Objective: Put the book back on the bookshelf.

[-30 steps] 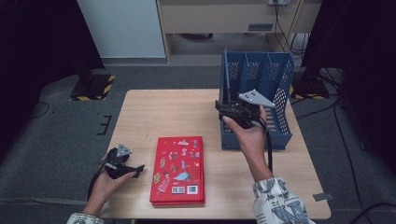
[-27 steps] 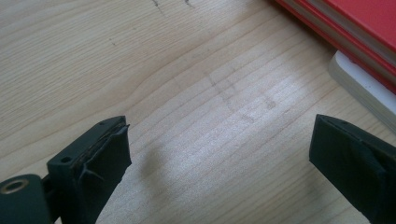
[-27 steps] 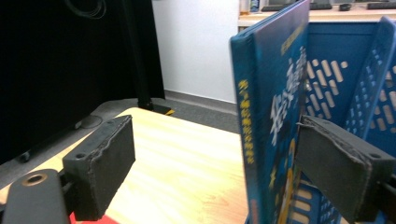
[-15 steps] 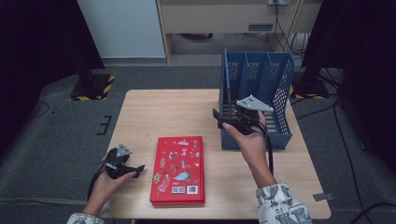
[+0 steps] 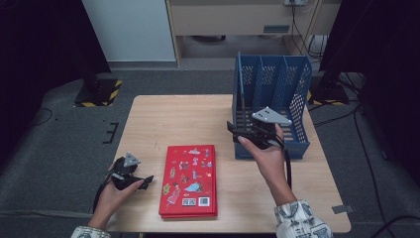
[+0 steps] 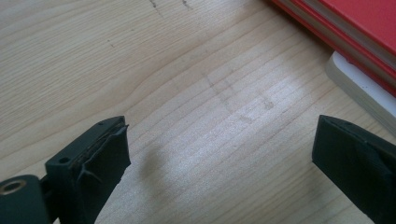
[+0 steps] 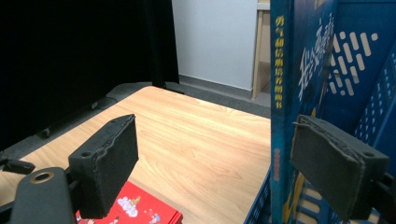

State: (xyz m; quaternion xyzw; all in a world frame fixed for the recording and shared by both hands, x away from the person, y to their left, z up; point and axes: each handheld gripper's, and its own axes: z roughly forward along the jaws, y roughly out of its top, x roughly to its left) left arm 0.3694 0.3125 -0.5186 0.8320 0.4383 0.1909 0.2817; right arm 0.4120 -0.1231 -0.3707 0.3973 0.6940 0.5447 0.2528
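Observation:
A red book with cartoon pictures lies flat near the table's front edge; its edge shows as red book on top of a white book. My left gripper rests on the table left of it, its jaws open over bare wood. My right gripper hovers at the front left corner of the blue file rack. Its jaws have just closed a little but stay wide apart. A blue book stands upright in the rack, its spine close to the right pad, unpressed.
The wooden table has bare room at the back left. The rack has three slots and takes up the table's right side. Dark floor, cables and a stand surround the table; a white panel stands beyond it.
My right gripper has drifted slightly toward the person beside the rack's front left corner. The left gripper and red book have not moved.

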